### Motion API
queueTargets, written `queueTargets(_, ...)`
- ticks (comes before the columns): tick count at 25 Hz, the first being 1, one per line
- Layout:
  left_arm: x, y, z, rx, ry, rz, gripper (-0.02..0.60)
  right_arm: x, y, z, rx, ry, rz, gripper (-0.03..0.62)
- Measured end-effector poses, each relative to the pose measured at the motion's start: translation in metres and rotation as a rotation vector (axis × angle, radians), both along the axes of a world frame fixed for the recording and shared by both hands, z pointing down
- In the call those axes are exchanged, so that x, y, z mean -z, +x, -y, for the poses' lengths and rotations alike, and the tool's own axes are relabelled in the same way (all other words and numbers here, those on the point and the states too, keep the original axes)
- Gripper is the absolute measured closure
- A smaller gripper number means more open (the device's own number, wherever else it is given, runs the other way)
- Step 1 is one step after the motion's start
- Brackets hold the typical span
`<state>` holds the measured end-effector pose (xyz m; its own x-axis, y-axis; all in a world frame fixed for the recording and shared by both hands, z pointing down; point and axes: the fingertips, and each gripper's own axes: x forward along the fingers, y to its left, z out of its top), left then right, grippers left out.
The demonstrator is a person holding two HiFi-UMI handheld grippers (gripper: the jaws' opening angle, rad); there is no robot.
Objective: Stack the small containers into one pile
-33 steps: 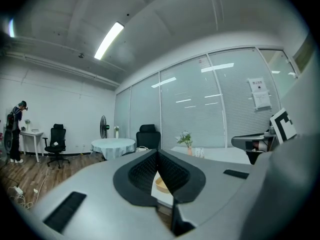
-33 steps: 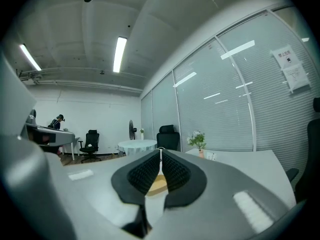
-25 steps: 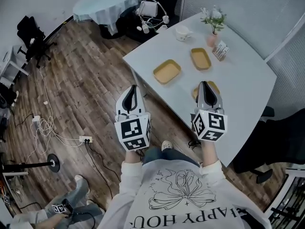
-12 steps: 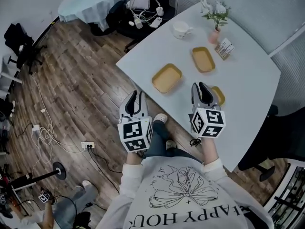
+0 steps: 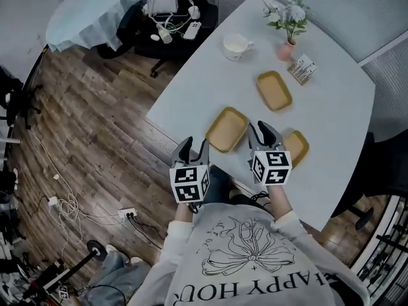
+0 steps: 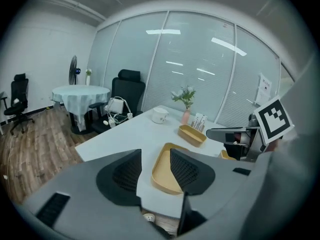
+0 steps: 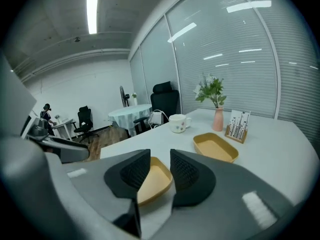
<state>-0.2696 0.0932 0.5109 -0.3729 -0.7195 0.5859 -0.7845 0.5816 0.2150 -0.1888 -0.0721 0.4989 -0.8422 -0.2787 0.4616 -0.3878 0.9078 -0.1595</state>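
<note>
Change since a second ago: both hand-held grippers were shut and sat short of the desk point(image 5: 331, 107), the left one over the floor. Now both are at its near edge.

- The left hand-held gripper point(image 5: 194, 145) is opening and already wide, with nothing between the pads.
- The right hand-held gripper point(image 5: 264, 129) is opening too, at a moderate gap and empty.

Reading: the approach is done and the first pick is being set up. No stacking has started, as all three containers lie separate.

Positions:
- The near-left container point(image 5: 226, 129) sits near the desk's near edge, just beyond the left hand-held gripper and between the two grippers. Both gripper views frame it through their jaws, ahead of the pads and not touched.
- The far container point(image 5: 274, 90) lies farther in, well apart from both grippers and near the card holder point(image 5: 301, 69).
- The near-right container point(image 5: 298, 146) sits just right of the right hand-held gripper and is partly hidden by it. The gripper probably stands beside it rather than over it, but the overlap leaves this unsure.
</note>
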Motion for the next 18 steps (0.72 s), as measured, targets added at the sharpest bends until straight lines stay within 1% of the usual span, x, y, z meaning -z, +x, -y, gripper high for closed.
queueTargets(5,-0.041,-0.013,0.022,-0.101,-0.109,-0.050,0.413,-0.036,-0.018,0.011,-0.022,-0.008,-0.105,0.459)
queueTargets(12,-0.079,-0.017,0.040,-0.200,-0.165,-0.136,0.414,-0.082,-0.024,0.023,-0.067,-0.086,-0.214,0.459)
queueTargets(15,-0.091,-0.016,0.045,-0.236,-0.189,-0.158,0.418,-0.096,-0.025,0.025,-0.076,-0.115,-0.248,0.459)
queueTargets(16,-0.094,-0.015,0.045,-0.247,-0.198,-0.161,0.438,-0.101,-0.025,0.025,-0.077,-0.128,-0.258,0.459)
queueTargets(18,-0.100,-0.015,0.044,-0.263,-0.215,-0.166,0.504,-0.110,-0.025,0.022,-0.080,-0.155,-0.281,0.459)
